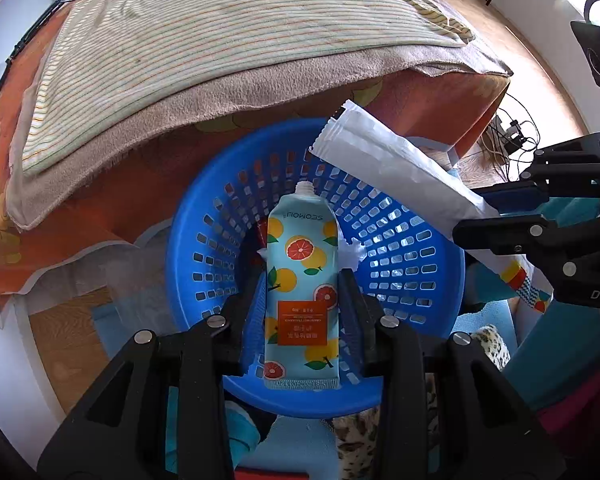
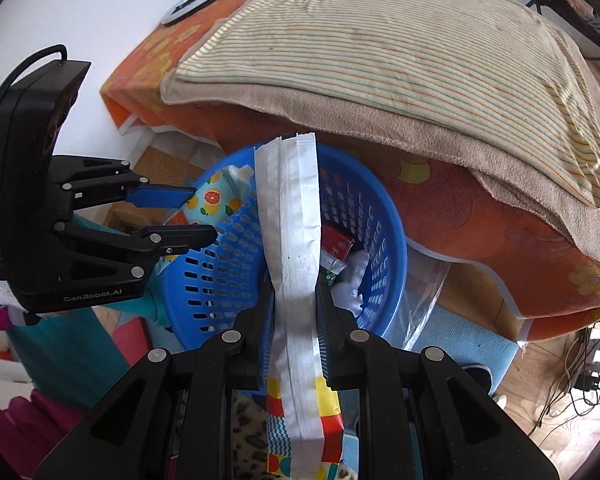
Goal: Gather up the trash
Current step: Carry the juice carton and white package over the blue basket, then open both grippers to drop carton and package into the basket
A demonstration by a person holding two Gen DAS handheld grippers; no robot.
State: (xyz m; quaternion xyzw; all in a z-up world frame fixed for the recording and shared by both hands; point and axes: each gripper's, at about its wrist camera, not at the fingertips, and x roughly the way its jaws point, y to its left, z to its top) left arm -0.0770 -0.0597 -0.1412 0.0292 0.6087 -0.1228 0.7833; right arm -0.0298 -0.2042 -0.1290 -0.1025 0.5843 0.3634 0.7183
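On the left, the left claw (image 1: 302, 300) is clamped on a pale blue tube (image 1: 302, 288) printed with citrus fruit, its 2 pads pressing the tube's sides about halfway up. The tube hangs nozzle-down over the open mouth of the blue basket (image 1: 404, 248), which sits on the floor against the side of a bed with an orange cover (image 1: 432, 96) and a striped pillow (image 1: 204, 40) on top.

In the middle, the basket already holds a red carton (image 2: 336, 246) and some crumpled white tissue (image 2: 354, 280) at its bottom.

On the right, the right claw (image 2: 296, 308) is clamped on a long white wrapper (image 2: 292, 220) with a coloured patterned end. The wrapper's sealed far end sticks out across the basket towards its far rim, so part of it is over the opening and part may reach past it.

The step in hand looks like the drop. To do it well, keep both pieces over the middle of the opening rather than near the rim. The tube should fall straight once its pads part. The wrapper is light and long, so tipping its far end down into the basket before letting go would stop it catching on the rim and sliding to the floor. Releasing 1 item at a time would avoid them knocking each other aside.
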